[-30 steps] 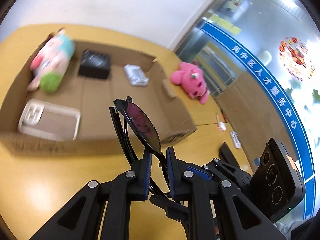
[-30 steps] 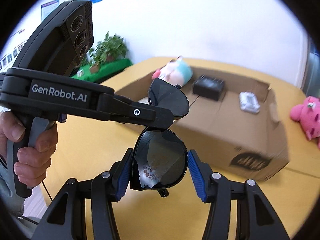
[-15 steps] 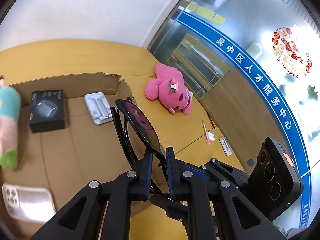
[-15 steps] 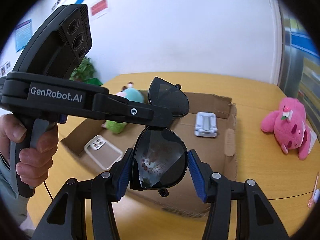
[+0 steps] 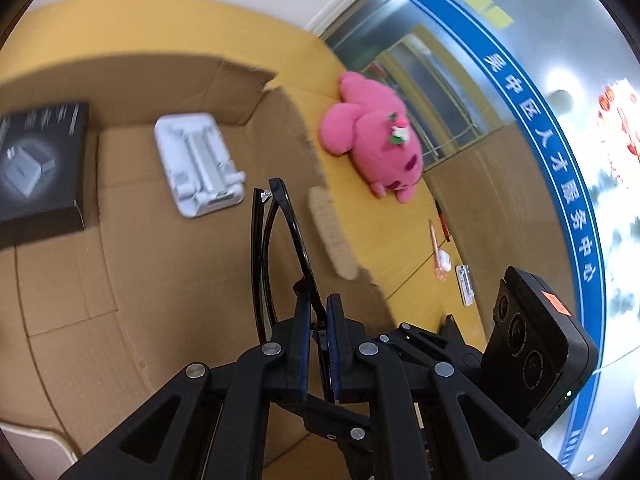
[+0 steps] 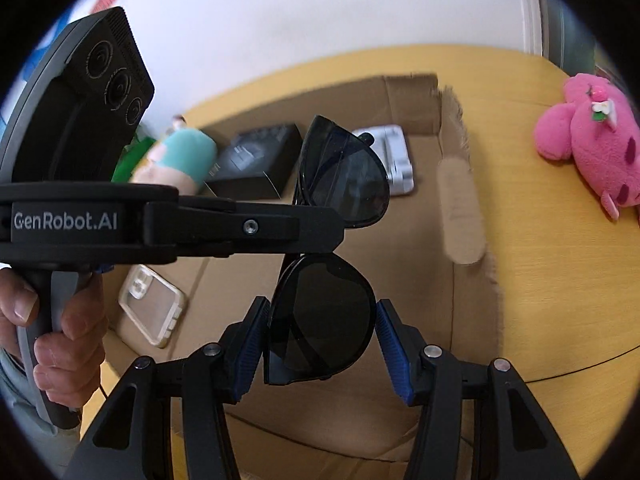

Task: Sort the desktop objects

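A: Where are the black folded sunglasses (image 6: 320,320)?
B: Above the open brown cardboard box (image 5: 140,280) on the yellow tabletop (image 6: 560,280).
A: And the fingers?
B: The left gripper (image 5: 318,320) clamps the bridge; the right gripper (image 6: 320,344) grips the near lens.

Motion-smeared along the torn rim of the brown cardboard box (image 5: 280,92), strip of tape (image 5: 332,236) included. Cut off at the left edge: black printed carton (image 5: 40,160), its lettering too blurred to read. Only a corner showing of the clear phone case (image 5: 36,444) at bottom left. Half hidden behind the left gripper (image 6: 320,236): teal-and-pink plush toy (image 6: 180,160), smeared. Too small to identify: little items (image 5: 452,268) on the yellow table (image 5: 392,232).
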`<state>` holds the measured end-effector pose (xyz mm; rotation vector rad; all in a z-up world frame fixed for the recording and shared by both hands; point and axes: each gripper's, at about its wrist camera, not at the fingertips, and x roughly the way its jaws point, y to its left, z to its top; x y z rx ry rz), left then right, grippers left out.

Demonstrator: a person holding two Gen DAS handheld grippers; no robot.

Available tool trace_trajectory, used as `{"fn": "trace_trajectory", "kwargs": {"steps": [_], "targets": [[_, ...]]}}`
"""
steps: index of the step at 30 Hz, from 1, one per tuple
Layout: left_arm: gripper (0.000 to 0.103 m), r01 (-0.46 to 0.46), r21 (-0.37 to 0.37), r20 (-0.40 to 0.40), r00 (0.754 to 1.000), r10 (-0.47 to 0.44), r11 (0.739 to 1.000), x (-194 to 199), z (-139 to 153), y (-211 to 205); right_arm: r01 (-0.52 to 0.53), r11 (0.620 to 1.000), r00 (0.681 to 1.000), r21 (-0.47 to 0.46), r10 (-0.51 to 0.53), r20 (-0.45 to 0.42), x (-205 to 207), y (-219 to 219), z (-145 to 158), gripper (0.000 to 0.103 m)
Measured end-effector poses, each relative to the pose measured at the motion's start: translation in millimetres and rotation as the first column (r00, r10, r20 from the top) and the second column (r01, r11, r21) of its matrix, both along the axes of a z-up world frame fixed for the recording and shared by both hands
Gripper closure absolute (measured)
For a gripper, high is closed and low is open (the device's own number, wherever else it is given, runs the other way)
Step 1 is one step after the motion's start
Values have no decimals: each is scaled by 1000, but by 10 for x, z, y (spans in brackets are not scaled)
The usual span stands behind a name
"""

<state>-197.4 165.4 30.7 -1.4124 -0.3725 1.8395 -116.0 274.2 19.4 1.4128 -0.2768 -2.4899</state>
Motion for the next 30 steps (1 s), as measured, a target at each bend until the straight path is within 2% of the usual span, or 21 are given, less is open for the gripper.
{"fn": "trace_trajectory", "kwargs": {"steps": [3,8,10,12,16,20,23,25,28,30], "targets": [[97,-18,3,42,999,18,1000,-62,-137,-32,-1,999,998,33,-1,66,-148,-82,-106,50],[98,-38,-17,119,992,40,999,-114,-382,-54,11,999,984,35,-17,176,-284,-110,-332,51],[98,-52,-25,150,987,55,998,-141,-462,-60,15,999,980,33,-21,198,-313,-101,-337,51],[97,-56,-40,172,983,62,998,-150,-542,-43,11,999,973,36,-18,228,-337,-113,-370,56],[97,-65,-22,211,975,68,998,-183,-633,-67,18,999,969,48,-29,246,-305,-123,-385,56],[93,-67,-52,189,979,76,996,-164,-641,-69,22,997,970,69,-39,242,-275,-156,-370,54],[86,-82,-80,166,982,94,993,-134,-605,-80,24,995,975,96,-44,216,-227,-188,-328,49],[69,-95,-84,150,983,106,992,-113,-550,-126,29,995,979,96,-48,198,-172,-198,-314,47],[58,-117,-84,60,991,123,990,-17,-334,-231,25,996,984,86,-39,171,-73,-224,-280,41],[53,-130,-95,-15,992,129,987,97,-122,-323,12,995,992,99,-24,124,31,-301,-202,35]]}}
